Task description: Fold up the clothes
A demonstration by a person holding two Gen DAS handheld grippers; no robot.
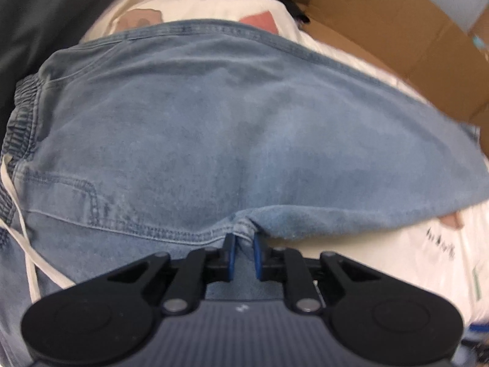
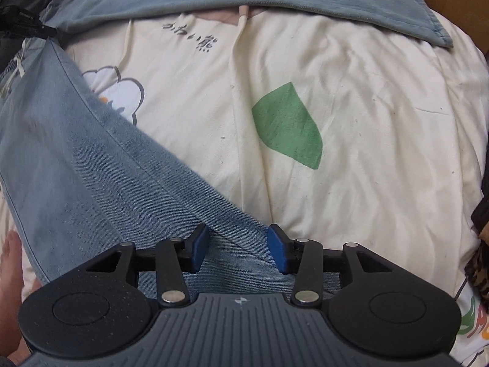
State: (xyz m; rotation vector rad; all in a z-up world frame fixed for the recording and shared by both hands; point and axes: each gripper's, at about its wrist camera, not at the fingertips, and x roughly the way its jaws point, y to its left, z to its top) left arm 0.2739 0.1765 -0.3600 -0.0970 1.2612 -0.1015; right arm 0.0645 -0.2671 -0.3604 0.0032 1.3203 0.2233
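One cream printed bedsheet (image 2: 351,98) lay under one pair of light-blue denim jeans (image 1: 214,128), legs spread apart across it. The left gripper (image 1: 243,252) pinched the crotch seam, jaws nearly closed on cloth; the right gripper (image 2: 238,249) stood about half open over a leg, gripping nothing. Best, I judged, to clamp that leg's edge before lifting, keeping both seams level. One white drawstring (image 1: 18,214) trailed.

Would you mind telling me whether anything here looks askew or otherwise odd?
Only small things: the jeans lie splayed, one leg running diagonally across the cream printed bedsheet, which is wrinkled and speckled with dark specks. A white drawstring trails loose.
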